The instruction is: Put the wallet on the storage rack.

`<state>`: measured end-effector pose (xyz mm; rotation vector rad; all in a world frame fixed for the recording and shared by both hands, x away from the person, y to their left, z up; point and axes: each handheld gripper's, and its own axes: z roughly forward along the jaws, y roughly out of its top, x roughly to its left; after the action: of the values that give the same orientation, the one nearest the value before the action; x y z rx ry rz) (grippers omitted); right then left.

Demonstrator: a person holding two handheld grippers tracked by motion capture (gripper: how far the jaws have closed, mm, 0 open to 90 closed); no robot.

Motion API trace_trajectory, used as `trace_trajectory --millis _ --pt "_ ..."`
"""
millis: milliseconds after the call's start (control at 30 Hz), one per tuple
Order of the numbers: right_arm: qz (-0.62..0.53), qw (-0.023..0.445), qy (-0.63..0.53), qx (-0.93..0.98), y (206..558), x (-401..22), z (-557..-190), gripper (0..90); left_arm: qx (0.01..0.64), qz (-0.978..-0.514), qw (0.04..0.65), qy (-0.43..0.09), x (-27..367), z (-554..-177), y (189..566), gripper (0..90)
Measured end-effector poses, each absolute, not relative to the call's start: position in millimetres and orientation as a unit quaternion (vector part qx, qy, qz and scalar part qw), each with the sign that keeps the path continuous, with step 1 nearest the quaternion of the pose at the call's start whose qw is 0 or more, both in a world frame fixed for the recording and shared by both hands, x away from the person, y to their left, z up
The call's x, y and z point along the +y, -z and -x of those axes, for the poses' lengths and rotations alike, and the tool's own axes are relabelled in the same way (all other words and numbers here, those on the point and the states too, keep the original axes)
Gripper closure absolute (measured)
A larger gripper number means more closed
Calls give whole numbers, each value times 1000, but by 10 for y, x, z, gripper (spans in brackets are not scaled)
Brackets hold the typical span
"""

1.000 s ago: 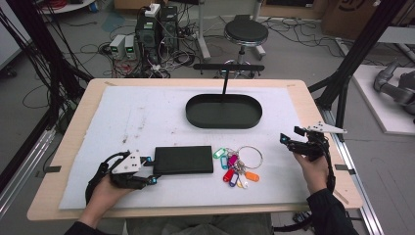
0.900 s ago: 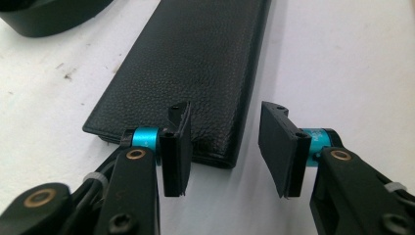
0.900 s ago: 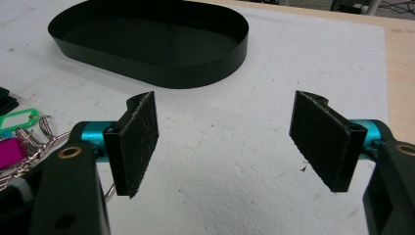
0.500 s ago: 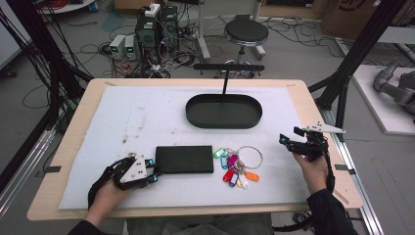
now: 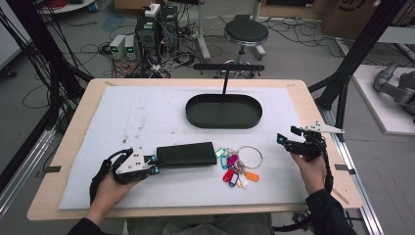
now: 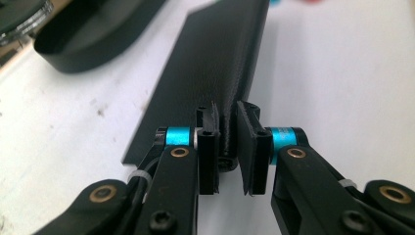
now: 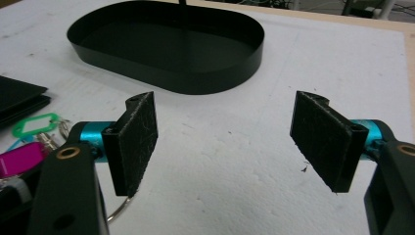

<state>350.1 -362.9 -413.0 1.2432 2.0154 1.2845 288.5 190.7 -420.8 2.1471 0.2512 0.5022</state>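
From above, my left gripper [image 5: 155, 165] has slid in over the last second to meet the near end of the wallet [image 5: 186, 153]; my right gripper [image 5: 284, 140] waits unmoved, keys [image 5: 235, 166] between us. My left gripper view adds that the jaws are clamped on the wallet's edge, so lifting looks next. My right gripper view shows jaws wide apart, tray [image 7: 166, 44] ahead.
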Motion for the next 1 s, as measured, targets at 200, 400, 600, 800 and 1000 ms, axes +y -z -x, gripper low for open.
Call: trace_trajectory --millis 200,400,600,800,1000 --pt "-421 210 -483 739 4088 -3496 -3487 262 124 -832 511 -178 1948 -2909 4130 804" --pt "-384 200 -495 753 4054 -3296 -3499 262 149 -807 550 -157 1969 -2932 4097 806" --pt "-339 175 -501 777 4053 -3070 -3547 261 172 -785 580 -138 2016 -2953 4090 808" --pt "-273 140 -483 820 4074 -2718 -3610 261 193 -770 595 -124 2077 -2988 4103 808" --pt "-228 121 -477 840 4099 -2434 -3624 262 197 -768 598 -117 2093 -3013 4108 807"
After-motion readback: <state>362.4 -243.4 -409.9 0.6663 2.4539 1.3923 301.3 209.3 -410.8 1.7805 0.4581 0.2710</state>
